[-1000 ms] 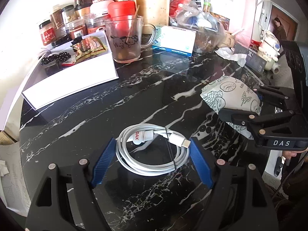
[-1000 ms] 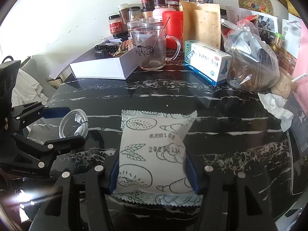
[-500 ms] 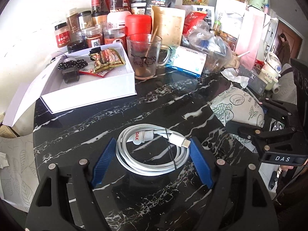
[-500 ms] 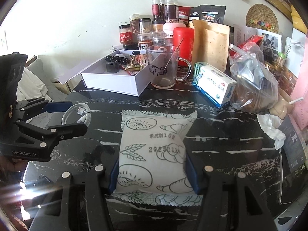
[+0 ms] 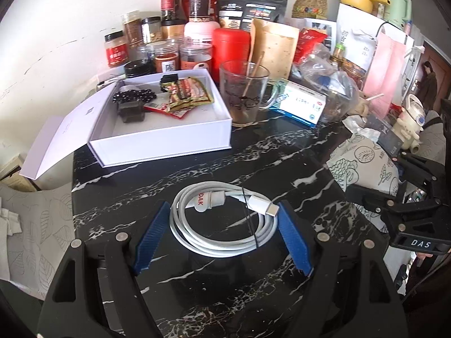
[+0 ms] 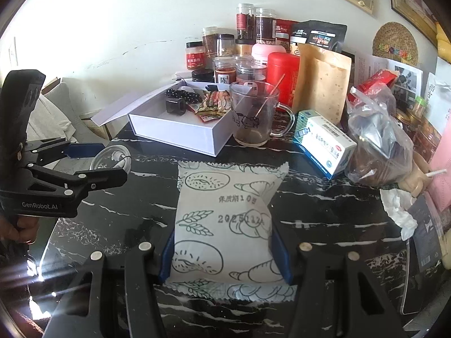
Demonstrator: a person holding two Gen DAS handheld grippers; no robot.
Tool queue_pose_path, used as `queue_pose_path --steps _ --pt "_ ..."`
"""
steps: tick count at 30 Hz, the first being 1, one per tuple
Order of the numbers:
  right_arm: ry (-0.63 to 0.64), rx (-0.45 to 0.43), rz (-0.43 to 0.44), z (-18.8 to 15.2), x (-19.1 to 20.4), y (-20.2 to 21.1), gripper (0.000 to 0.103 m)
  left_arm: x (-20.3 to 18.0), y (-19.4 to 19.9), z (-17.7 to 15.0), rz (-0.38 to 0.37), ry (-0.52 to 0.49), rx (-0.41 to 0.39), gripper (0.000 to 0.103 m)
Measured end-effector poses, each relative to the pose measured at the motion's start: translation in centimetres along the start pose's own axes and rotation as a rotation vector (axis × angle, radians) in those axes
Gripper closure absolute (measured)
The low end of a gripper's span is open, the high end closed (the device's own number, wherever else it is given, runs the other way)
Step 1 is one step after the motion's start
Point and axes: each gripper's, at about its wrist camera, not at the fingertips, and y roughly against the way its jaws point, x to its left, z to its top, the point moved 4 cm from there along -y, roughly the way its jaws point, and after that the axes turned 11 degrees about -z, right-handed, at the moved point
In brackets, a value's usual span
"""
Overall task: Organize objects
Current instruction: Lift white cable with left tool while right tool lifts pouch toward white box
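Both items are in hand and clear of the worktop [image 5: 197, 169]; you are in the carry step, with nothing yet set down.

Left gripper [image 5: 222, 233]: the blue fingers [image 5: 149, 242] stand fairly wide and press on either side of the coiled white cable [image 5: 222, 219], low centre of the left wrist frame. The coil is tied and keeps its shape.

Right gripper [image 6: 222, 253]: fingers at a middling width, clamped on the lower sides of the printed snack packet [image 6: 225, 219], centre of the right wrist frame. The packet bulges between them, so the grip looks firm.

The likely destination, in my judgement, is the open white box [image 5: 160, 143], upper left of the left wrist frame. It already holds dark beads, a small black block and red-and-gold sachets at its far end; the near part of its floor is bare.

Next move: bring one item at a time over the near wall, lower it onto the bare floor, then open the fingers. Mind the glass mug [image 5: 245, 93] standing just beside the box's right wall.
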Motion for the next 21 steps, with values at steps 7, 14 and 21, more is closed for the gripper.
queue_pose_path --steps 7,14,21 --pt "0.05 -0.003 0.044 1.8 2.1 -1.3 0.046 2.4 0.8 0.3 0.044 0.051 0.0 0.027" --pt "0.098 -0.01 0.092 4.2 4.3 -2.9 0.046 5.2 1.6 1.4 0.09 0.087 -0.01 0.027" --pt "0.139 -0.027 0.128 6.7 5.7 -4.2 0.046 7.6 2.1 3.1 0.12 0.113 -0.026 0.027"
